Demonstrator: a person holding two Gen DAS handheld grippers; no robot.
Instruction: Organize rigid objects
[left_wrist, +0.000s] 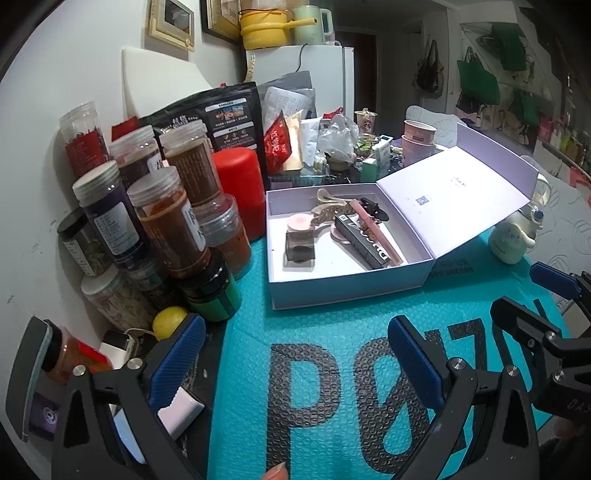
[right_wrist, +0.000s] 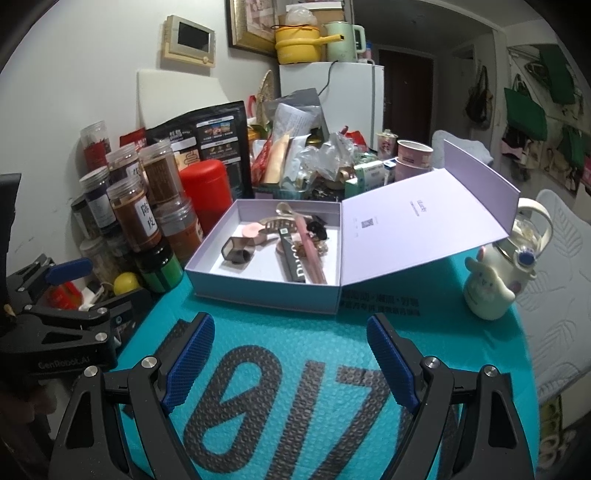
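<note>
A pale lilac box (left_wrist: 347, 286) (right_wrist: 266, 295) lies with its lid (left_wrist: 461, 181) (right_wrist: 424, 221) flipped back on a teal bubble mailer (left_wrist: 314, 332) (right_wrist: 295, 350). Inside are a dark square holder (left_wrist: 300, 247) (right_wrist: 238, 253), a black tube (left_wrist: 365, 240) (right_wrist: 295, 264), a pink stick (left_wrist: 376, 229) (right_wrist: 310, 247), a beige hair claw (left_wrist: 328, 206) (right_wrist: 280, 218) and a black clip (left_wrist: 373, 208) (right_wrist: 317, 229). My left gripper (left_wrist: 295, 365) hovers open over the mailer in front of the box. My right gripper (right_wrist: 291, 362) is open too, empty, beside the left one (right_wrist: 66, 291).
Stacked spice jars (left_wrist: 162, 221) (right_wrist: 133, 214), a red canister (left_wrist: 240, 188) (right_wrist: 205, 192) and a yellow ball (left_wrist: 170, 323) (right_wrist: 125, 282) crowd the left. A cream figurine (left_wrist: 511, 240) (right_wrist: 487, 291) and bottle (right_wrist: 524, 236) stand right. Bags, cups (left_wrist: 417, 138) and clutter fill the back.
</note>
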